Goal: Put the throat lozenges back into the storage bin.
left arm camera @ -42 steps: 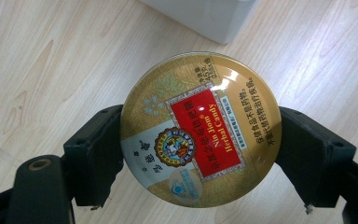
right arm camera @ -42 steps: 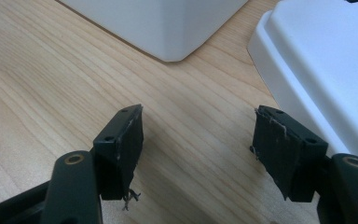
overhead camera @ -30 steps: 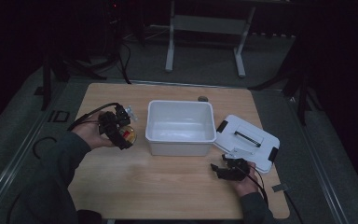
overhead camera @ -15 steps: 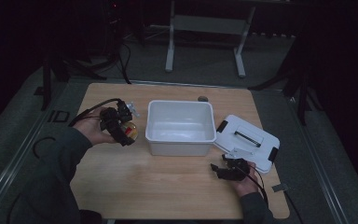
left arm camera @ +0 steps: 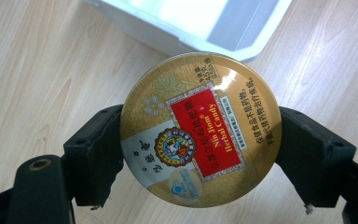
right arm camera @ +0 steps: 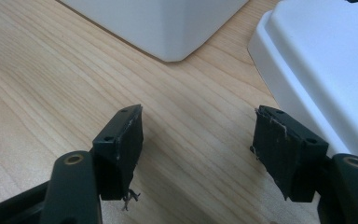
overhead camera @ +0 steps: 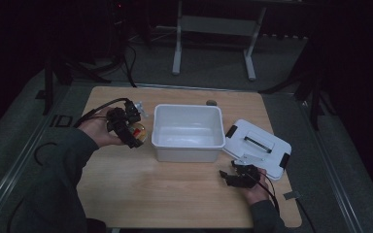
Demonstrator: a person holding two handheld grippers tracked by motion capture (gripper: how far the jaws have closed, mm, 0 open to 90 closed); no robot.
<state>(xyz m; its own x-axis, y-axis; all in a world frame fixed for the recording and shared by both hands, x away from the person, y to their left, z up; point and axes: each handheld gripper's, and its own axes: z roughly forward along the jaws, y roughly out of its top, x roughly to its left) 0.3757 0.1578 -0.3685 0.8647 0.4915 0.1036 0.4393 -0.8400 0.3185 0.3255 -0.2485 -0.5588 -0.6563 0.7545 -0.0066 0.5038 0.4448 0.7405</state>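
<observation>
A round gold candy tin (left arm camera: 199, 129) with a red label sits between the jaws of my left gripper (left arm camera: 200, 154), which is shut on it. In the high view the left gripper (overhead camera: 135, 132) holds the tin (overhead camera: 139, 131) just left of the white bin (overhead camera: 188, 145), above the table. The bin's rim (left arm camera: 177, 39) lies close beyond the tin in the left gripper view. My right gripper (overhead camera: 231, 176) rests low near the table's front right, open with nothing between its fingers (right arm camera: 126, 140). It points toward the bin's corner (right arm camera: 168, 32).
A white lid (overhead camera: 257, 148) with black latches lies flat right of the bin, close beside the right gripper; its edge (right arm camera: 317, 70) shows in the right gripper view. A small dark round thing (overhead camera: 211, 102) sits behind the bin. Bare wooden table (overhead camera: 175, 194) lies in front.
My left gripper has carried the tin right and slightly forward, closer to the bin's left wall. The right gripper has stayed put.
</observation>
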